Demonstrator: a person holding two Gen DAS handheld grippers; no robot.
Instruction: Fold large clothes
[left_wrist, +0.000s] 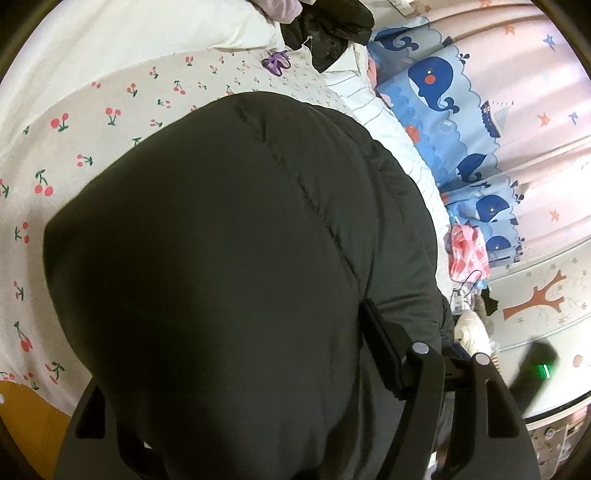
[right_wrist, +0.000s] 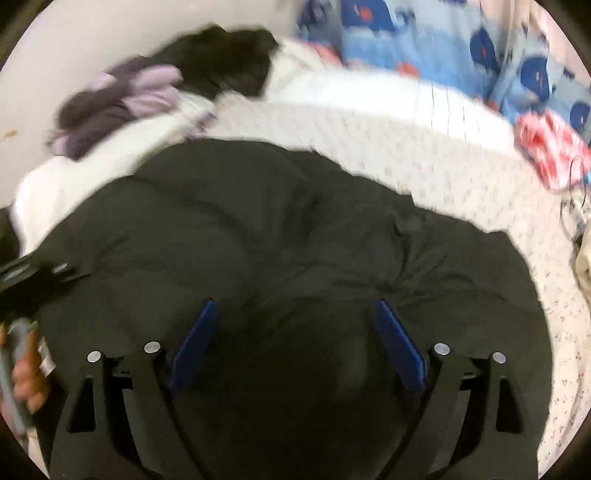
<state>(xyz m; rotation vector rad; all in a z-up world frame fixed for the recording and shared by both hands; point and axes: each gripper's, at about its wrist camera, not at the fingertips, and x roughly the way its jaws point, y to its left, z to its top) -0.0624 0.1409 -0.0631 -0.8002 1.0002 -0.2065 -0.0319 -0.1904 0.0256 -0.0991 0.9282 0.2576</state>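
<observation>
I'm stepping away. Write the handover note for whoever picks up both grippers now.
Left gripper: buried under the black puffer jacket; grip cannot be told.
Right gripper: open, blue pads spread over the jacket, holding nothing.
Jacket lies bunched on the cherry-print sheet; more clothes are piled at the far end of the bed.
Done: no neat fold visible.
Left: flatten, fold the jacket, then the pile.

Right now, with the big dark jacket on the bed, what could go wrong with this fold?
1. The right gripper is open above the puffy jacket; closing there may catch only the top layer.
2. In the left wrist view the jacket billows over the left gripper, hiding its grip.
</observation>
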